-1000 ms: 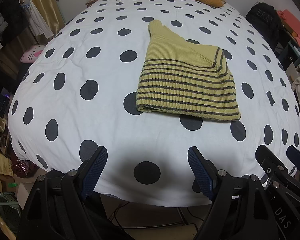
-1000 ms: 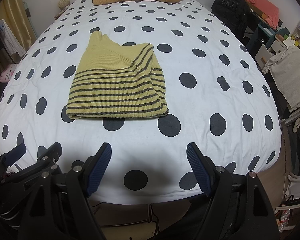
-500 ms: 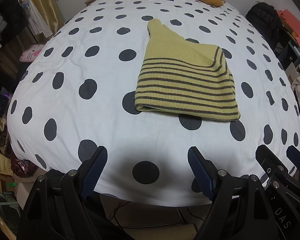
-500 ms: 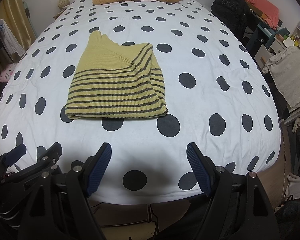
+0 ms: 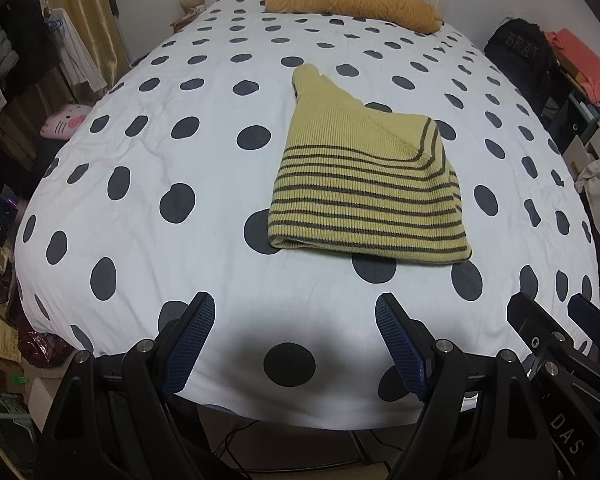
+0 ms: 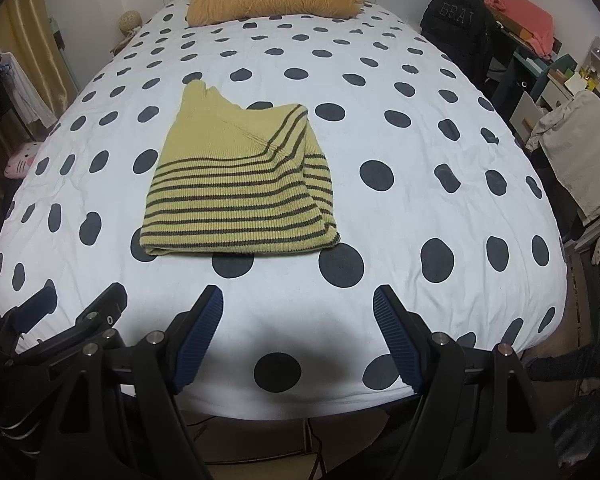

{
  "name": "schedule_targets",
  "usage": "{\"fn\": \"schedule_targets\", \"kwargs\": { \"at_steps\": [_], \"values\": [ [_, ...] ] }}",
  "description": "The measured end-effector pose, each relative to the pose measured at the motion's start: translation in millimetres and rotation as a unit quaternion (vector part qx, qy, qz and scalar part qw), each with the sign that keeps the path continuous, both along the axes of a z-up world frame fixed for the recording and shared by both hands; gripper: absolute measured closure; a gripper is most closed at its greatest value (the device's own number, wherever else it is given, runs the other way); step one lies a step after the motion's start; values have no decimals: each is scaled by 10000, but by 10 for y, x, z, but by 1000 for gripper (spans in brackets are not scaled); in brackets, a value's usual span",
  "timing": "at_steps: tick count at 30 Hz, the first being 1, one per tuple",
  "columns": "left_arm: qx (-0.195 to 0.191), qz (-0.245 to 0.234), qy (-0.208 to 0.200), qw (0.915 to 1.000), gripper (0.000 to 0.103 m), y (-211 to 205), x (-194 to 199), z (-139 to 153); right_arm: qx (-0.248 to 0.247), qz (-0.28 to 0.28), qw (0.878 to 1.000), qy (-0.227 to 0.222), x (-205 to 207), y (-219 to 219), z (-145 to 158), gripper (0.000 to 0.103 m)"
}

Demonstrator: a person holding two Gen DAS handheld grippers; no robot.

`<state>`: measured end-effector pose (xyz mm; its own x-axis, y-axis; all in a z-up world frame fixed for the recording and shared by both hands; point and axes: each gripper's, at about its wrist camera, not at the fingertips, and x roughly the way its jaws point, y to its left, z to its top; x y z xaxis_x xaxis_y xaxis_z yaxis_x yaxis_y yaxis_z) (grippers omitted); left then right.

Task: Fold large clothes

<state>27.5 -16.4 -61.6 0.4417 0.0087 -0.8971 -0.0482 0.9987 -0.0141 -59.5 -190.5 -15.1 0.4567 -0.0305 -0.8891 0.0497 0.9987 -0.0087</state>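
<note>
1. We see the left gripper [image 5: 296, 344] with jaws spread wide and nothing between them; it hangs over the near edge of the bed [image 5: 148, 184], tilted down toward it.
2. The right gripper [image 6: 298, 334] is the same: jaws spread, empty, over the near edge.
3. The two grippers sit side by side. The right one shows at the lower right of the left wrist view, the left one at the lower left of the right wrist view.
4. Neither gripper touches the sweater [image 5: 364, 184]; a strip of bare duvet lies between the fingertips and its near hem.
5. The sweater is yellow with dark stripes and lies folded flat about mid-bed. In the left view it sits ahead and to the right of the jaws, in the right view ahead and to the left [image 6: 236, 188].
6. Its near edge is a thick folded hem. The far left corner ends in a plain yellow tip pointing toward the head of the bed.
7. The duvet is white with dark dots.
8. An orange pillow [image 6: 272, 0] lies across the head of the bed, well apart from the sweater.
9. A black bag [image 6: 456, 28] and a pink cloth [image 6: 528, 20] sit off the right side of the bed; a pink cat plush [image 5: 64, 120] sits off the left side.
</note>
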Motion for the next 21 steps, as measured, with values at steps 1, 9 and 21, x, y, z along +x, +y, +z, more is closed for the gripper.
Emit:
{"fn": "schedule_targets", "kwargs": {
  "at_steps": [1,9,21],
  "values": [
    [-27,-4,-10,10000,20,2,-1,1,-1,-2,10000,-5,30,14,38,25],
    [-128,-126,68,9998,20,-47,34,-53,-50,-33,10000,39,96,-58,35,25],
    [-101,-180,129,9997,20,-107,81,-95,-26,-110,9999,120,140,-153,-4,25]
  ]
}}
